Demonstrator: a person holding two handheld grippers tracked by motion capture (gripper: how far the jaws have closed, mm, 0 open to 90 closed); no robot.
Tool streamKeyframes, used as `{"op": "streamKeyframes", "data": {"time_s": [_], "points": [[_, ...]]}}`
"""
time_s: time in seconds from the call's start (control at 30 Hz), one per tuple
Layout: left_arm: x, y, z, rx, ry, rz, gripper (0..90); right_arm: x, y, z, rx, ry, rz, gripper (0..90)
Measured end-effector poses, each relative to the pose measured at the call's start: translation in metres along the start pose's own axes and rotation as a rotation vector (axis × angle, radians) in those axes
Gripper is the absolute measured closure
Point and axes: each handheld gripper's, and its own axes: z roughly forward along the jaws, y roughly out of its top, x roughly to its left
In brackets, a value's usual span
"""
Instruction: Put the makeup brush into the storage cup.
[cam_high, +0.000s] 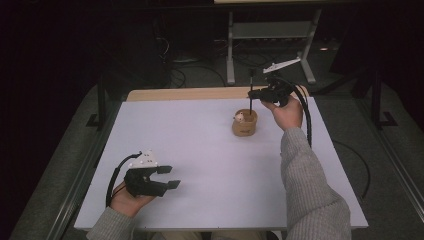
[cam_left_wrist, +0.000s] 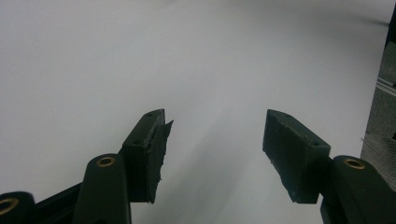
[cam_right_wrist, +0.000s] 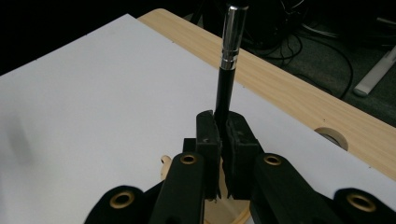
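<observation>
A small round wooden cup (cam_high: 244, 124) stands right of the table's middle, with something white (cam_high: 239, 117) inside it. My right gripper (cam_high: 253, 94) hovers just above the cup, shut on a thin black pen (cam_high: 250, 90) that stands upright with its lower end over the cup. In the right gripper view the pen (cam_right_wrist: 228, 51) rises between the closed pads (cam_right_wrist: 208, 135), its silver band and upper end above them, and the cup's rim (cam_right_wrist: 243, 215) shows below. My left gripper (cam_high: 171, 176) rests near the front left of the table, open, with nothing between its pads (cam_left_wrist: 152, 144).
The white tabletop (cam_high: 200, 145) has a bare wooden strip (cam_high: 200, 93) along its far edge, with a round hole (cam_right_wrist: 332, 136) in it. Beyond stand a grey metal frame (cam_high: 272, 32) and cables on a dark floor. A grey sleeve (cam_high: 310, 185) crosses the front right.
</observation>
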Motion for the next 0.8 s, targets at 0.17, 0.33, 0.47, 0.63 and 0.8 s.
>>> {"op": "streamKeyframes", "data": {"time_s": [0.17, 0.33, 0.47, 0.63, 0.8], "points": [[-0.001, 0.000, 0.000, 0.004, -0.001, 0.000, 39.0, -0.001, -0.002, 0.002, -0.007, 0.000, -0.004, 84.4], [-0.001, 0.000, -0.001, 0.001, 0.002, -0.001, 39.0, -0.002, -0.004, 0.004, -0.013, -0.002, -0.001, 84.3], [-0.001, -0.001, 0.001, 0.009, -0.001, 0.002, 39.0, -0.005, -0.010, 0.008, -0.015, -0.002, 0.014, 84.3], [-0.001, -0.001, 0.002, 0.007, -0.002, -0.003, 39.0, -0.007, -0.015, 0.011, -0.007, 0.002, 0.039, 84.3], [-0.001, 0.000, 0.001, 0.003, 0.001, -0.012, 37.8, -0.008, -0.017, 0.013, -0.014, -0.006, 0.039, 84.3]]}}
